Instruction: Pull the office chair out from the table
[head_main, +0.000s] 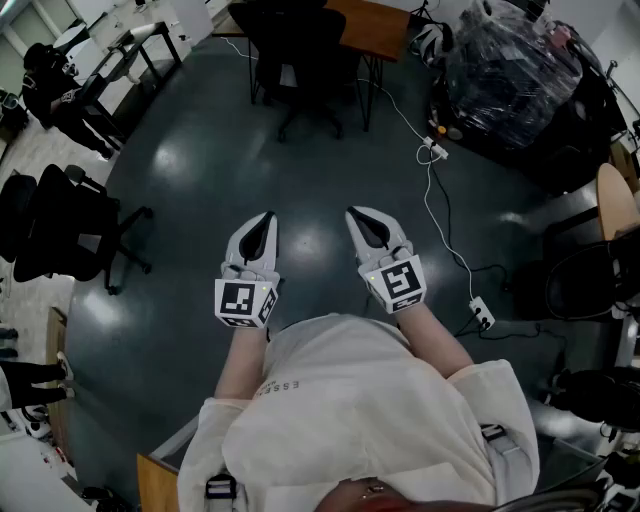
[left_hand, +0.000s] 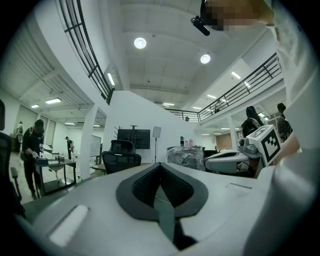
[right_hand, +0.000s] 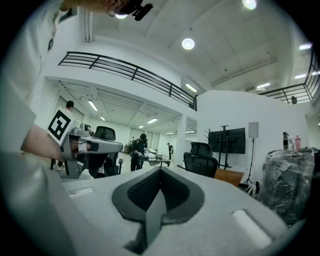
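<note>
A black office chair (head_main: 296, 60) stands tucked against a wooden table (head_main: 372, 24) at the far end of the room. It also shows far off in the left gripper view (left_hand: 121, 159) and in the right gripper view (right_hand: 201, 161). My left gripper (head_main: 268, 217) and right gripper (head_main: 352, 214) are held side by side, level, well short of the chair, over the dark floor. Both are shut with nothing between the jaws.
A white cable with power strips (head_main: 433, 150) runs across the floor on the right. A plastic-wrapped bundle (head_main: 512, 62) sits at the back right. Other black chairs (head_main: 62, 226) stand on the left, and a person (head_main: 55, 92) works at a desk at the far left.
</note>
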